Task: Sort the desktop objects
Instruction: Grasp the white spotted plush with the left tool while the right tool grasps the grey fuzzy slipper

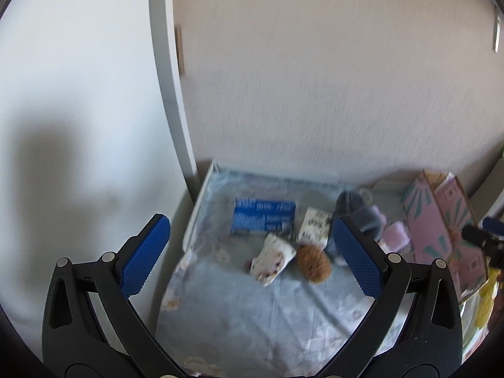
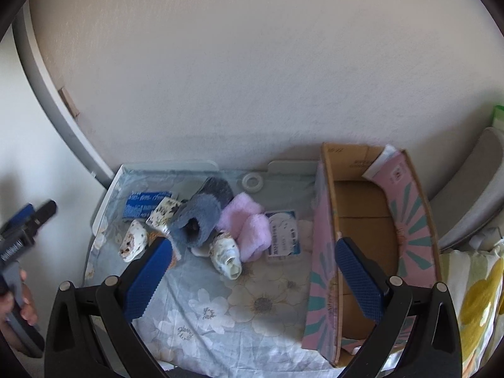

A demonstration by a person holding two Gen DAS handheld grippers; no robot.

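**Across the floral surface: a count of the clutter**

Beside the wall, the cloth-covered surface (image 2: 220, 308) carries one blue packet (image 2: 143, 208), one small patterned white packet (image 2: 163, 212), one grey fuzzy sock (image 2: 198, 217), one pink fuzzy sock (image 2: 249, 223) folded on itself, two white patterned baby socks (image 2: 134, 244) (image 2: 226, 253), one flat white-and-blue packet (image 2: 283, 233) and one clear ring (image 2: 252, 181) near the wall. The left wrist view adds one brown furry ball (image 1: 314, 263) just beside a baby sock. One open cardboard box (image 2: 362, 214) with pink patterned sides stands at the right edge of the surface, with no loose item visible inside.

Both tools hover above the clutter. The left hand-held gripper (image 1: 249, 252) is spread wide with nothing between its blue pads; the right hand-held gripper (image 2: 252, 280) is likewise spread wide and holds nothing.
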